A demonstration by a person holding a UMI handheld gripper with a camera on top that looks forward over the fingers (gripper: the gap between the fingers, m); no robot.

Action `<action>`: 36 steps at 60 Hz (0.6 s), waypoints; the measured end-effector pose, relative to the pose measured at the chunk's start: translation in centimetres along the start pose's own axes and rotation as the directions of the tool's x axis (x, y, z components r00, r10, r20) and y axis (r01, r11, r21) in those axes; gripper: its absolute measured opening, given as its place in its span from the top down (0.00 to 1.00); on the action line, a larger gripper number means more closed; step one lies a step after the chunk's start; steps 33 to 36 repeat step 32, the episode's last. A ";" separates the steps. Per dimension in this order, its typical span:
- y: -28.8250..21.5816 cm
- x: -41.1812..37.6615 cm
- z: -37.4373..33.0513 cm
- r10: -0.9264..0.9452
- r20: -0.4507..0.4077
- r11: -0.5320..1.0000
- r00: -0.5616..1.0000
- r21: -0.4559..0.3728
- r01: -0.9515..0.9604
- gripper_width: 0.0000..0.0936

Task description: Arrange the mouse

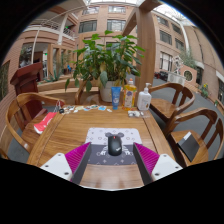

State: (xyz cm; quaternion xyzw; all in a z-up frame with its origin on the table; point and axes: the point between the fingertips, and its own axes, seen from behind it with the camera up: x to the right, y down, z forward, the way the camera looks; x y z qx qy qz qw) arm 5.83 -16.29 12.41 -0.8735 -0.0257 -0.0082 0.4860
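Note:
A dark computer mouse [115,145] lies on a grey patterned mouse mat [112,139] on the wooden table [70,130]. My gripper [113,158] is open, its two fingers with magenta pads [78,157] spread wide just short of the mat's near edge. The mouse rests on the mat just ahead of the fingers, roughly centred between them, with clear gaps on both sides. Nothing is held.
A large potted plant [105,62] stands at the table's far side with bottles [130,97] and a blue tube [116,97] in front. A red object [45,122] lies at the left. Wooden chairs [190,135] surround the table; a dark notebook [188,147] lies on the right one.

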 end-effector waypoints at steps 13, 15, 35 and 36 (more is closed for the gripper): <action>1.4 -0.4 -4.4 -0.002 -0.002 1.000 1.000 0.003 0.002 0.09; 1.5 -0.4 -4.8 -0.007 -0.003 1.000 1.000 0.006 0.007 0.09; 1.7 -1.1 -7.6 0.002 0.029 1.000 1.000 0.008 -0.003 0.09; 1.7 -1.1 -7.6 0.002 0.029 1.000 1.000 0.008 -0.003 0.09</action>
